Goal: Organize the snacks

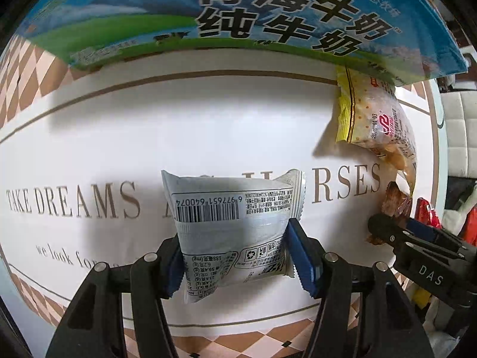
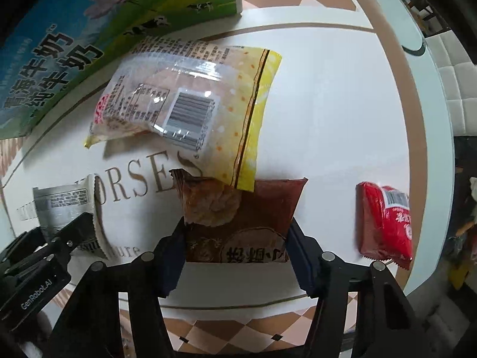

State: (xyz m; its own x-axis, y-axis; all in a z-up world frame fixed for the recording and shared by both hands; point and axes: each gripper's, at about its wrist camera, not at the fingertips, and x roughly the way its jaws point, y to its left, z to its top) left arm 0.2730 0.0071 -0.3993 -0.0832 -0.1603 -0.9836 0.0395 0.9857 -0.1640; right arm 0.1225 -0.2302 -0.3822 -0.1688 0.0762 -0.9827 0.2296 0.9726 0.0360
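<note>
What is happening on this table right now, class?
A person is sorting snacks with two hand-held claws. The left claw grips a white snack packet, and the right claw is closed around a brown snack packet. A yellow packet lies partly over the brown one, beside a milk carton box. A red packet lies apart to the right on the white table.

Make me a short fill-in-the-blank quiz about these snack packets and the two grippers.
1. The left gripper grips a ____ packet printed with a barcode.
2. The right gripper grips a ____ packet.
3. The yellow-edged packet overlaps that packet's ____ edge.
4. The red packet lies ____ by either gripper.

Missing words: white; brown; top; untouched
</note>
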